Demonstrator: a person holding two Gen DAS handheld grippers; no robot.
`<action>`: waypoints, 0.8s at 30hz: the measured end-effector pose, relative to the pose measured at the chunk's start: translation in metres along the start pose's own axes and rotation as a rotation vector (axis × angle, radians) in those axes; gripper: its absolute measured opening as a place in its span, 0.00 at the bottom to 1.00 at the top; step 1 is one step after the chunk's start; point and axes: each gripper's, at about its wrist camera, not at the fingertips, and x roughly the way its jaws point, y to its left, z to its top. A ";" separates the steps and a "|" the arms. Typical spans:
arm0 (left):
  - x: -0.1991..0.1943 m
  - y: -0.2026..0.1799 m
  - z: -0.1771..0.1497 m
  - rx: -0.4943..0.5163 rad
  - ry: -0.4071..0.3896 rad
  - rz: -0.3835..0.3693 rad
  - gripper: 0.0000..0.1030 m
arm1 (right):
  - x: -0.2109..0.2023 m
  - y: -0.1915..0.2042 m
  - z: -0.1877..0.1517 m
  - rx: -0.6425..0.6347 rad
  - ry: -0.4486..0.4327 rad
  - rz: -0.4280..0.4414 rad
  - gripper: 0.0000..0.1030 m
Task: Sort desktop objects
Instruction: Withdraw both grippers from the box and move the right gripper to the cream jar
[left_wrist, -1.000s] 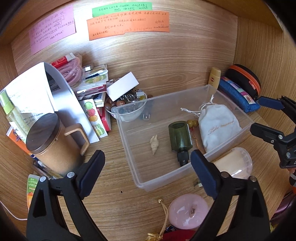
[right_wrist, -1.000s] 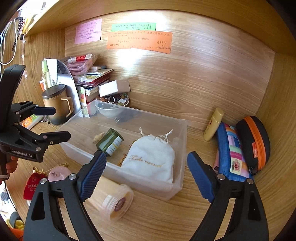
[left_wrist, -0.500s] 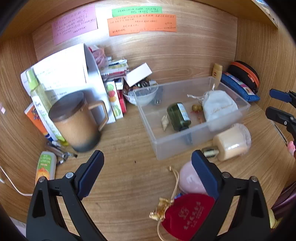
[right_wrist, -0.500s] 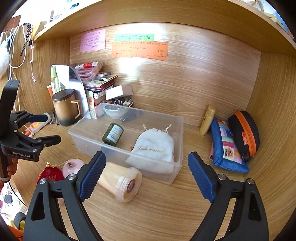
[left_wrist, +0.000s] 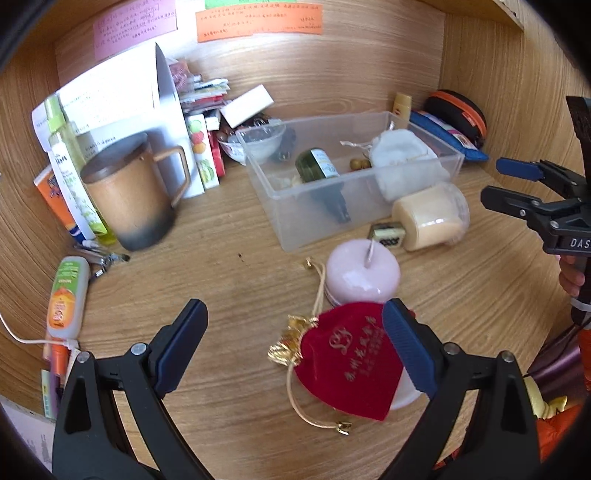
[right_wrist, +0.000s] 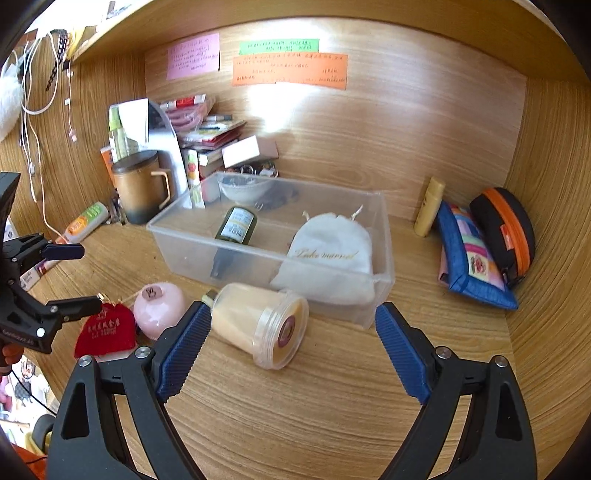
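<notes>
Wooden desk in a wood alcove, sticky notes on the back wall; left gripper and right gripper hover low, jaws spread, empty

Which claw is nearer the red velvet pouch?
Left. The left claw hangs open almost over the red velvet pouch; the right claw is open farther off, by the cream jar.

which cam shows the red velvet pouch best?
Left wrist: the red velvet pouch lies close and large, gold lettering and tassel visible, the right finger covering only its edge. Right wrist shows it small at the far left, beside the pink candle.
</notes>
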 end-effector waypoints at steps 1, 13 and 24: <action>0.003 -0.002 -0.003 0.004 0.010 -0.004 0.94 | 0.001 0.001 -0.001 -0.002 0.004 0.002 0.87; 0.022 -0.005 -0.012 -0.030 0.067 -0.093 0.94 | 0.019 0.014 -0.012 0.000 0.057 0.045 0.87; 0.022 -0.003 -0.016 -0.045 0.035 -0.148 0.86 | 0.046 0.026 -0.010 0.009 0.107 0.081 0.87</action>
